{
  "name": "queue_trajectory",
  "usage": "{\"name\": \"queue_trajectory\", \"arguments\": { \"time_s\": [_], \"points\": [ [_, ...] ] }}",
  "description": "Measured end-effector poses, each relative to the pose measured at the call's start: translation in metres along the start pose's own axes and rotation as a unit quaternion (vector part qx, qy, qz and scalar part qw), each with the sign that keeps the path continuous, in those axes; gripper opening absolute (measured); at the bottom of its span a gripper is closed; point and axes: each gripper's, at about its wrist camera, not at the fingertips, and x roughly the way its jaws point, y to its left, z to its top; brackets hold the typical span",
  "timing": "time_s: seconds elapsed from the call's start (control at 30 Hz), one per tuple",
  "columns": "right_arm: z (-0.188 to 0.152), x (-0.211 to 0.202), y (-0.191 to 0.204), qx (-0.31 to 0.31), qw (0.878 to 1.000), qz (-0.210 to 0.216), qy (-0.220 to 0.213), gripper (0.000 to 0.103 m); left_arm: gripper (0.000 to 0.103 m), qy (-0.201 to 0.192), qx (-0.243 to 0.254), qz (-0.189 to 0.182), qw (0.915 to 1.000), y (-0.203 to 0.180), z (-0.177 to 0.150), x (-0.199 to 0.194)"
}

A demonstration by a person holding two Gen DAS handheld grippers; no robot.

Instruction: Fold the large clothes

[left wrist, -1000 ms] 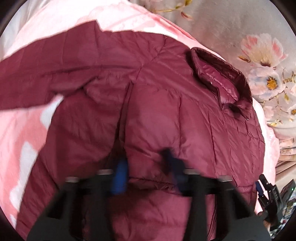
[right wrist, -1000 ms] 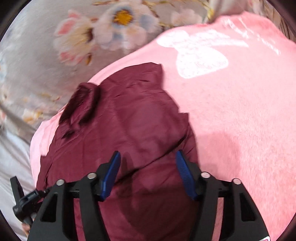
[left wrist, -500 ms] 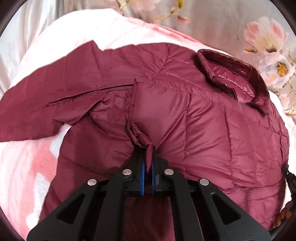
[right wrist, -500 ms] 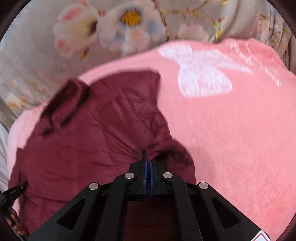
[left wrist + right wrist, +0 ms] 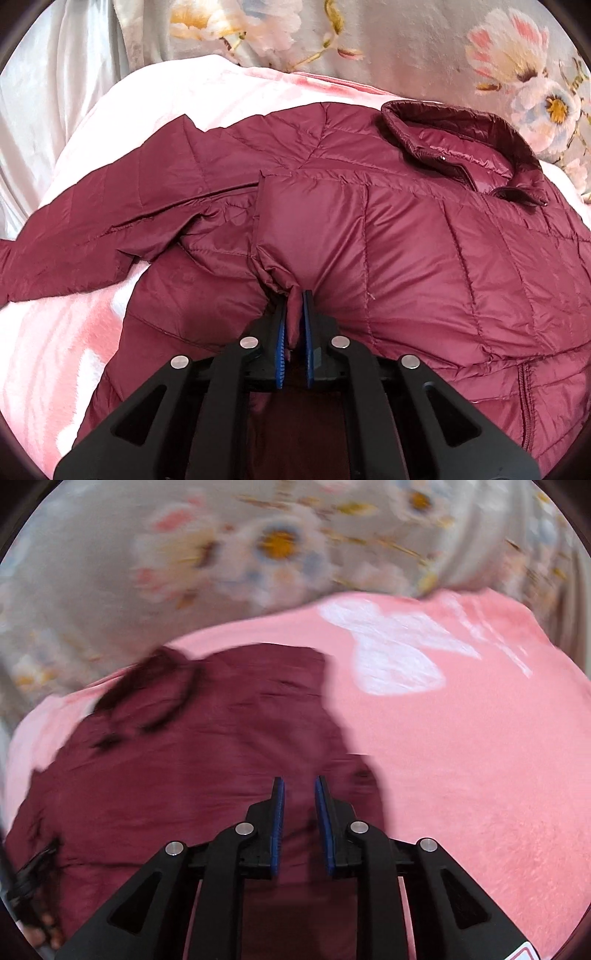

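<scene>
Pinching a fold of the maroon jacket (image 5: 406,240) at lower centre, the left gripper (image 5: 294,310) hides its hem; the right gripper (image 5: 298,797) blurs, jaws opening, nothing visibly between, above pink blanket (image 5: 480,757).

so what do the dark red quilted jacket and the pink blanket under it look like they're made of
Dark red quilted jacket: likely thin nylon or polyester shell with soft fill, given its slight sheen and puffy stitched panels. Pink blanket: probably plush fleece, matte and fuzzy.
</scene>
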Motion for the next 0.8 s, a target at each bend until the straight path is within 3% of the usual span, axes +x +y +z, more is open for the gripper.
{"name": "queue_trajectory", "arguments": {
  "time_s": [0.1, 0.3, 0.47, 0.8],
  "points": [
    [-0.011, 0.008, 0.055, -0.063, 0.997, 0.033, 0.019, 0.019, 0.008, -0.001, 0.002, 0.003, 1.0000, 0.000, -0.001, 0.000],
    [-0.040, 0.040, 0.108, -0.126, 0.990, 0.034, 0.058, 0.019, 0.009, -0.001, 0.004, 0.005, 1.0000, -0.001, -0.001, 0.000],
    [-0.056, 0.050, 0.110, -0.134, 0.989, 0.023, 0.064, 0.019, 0.010, -0.002, 0.007, 0.008, 0.9999, -0.001, -0.001, -0.001],
    [-0.056, 0.053, 0.112, -0.144, 0.988, 0.011, 0.055, 0.018, 0.012, -0.002, 0.017, 0.020, 0.9997, -0.005, -0.001, 0.001]
  ]
}}
